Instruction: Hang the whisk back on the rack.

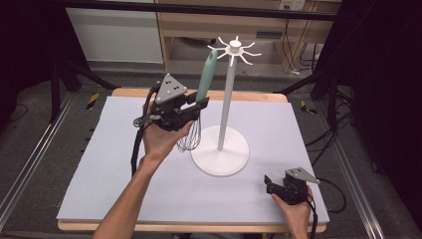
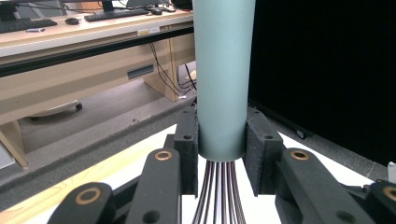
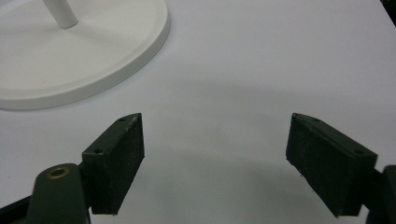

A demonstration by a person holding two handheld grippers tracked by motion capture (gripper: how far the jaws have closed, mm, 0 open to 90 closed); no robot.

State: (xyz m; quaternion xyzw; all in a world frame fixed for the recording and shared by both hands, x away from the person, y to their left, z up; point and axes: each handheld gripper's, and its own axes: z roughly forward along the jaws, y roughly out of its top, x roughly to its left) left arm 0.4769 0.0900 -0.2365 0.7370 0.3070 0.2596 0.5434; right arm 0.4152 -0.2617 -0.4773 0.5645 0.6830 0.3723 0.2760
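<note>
A whisk with a pale green handle and dark wire loops hangs upright above the table, handle up. My left gripper is shut on the handle's lower end; in the left gripper view both pads press the green handle, with the wires running down below. The handle top reaches close to the hooks of a white stand with a round base. My right gripper rests low at the table's front right, open, with bare mat between its pads; the stand's base lies ahead of it.
A pale grey mat covers the wooden table. The stand's ring of hooks spreads at the pole's top. Wooden furniture and cables lie behind the table, and dark curtains hang at both sides.
</note>
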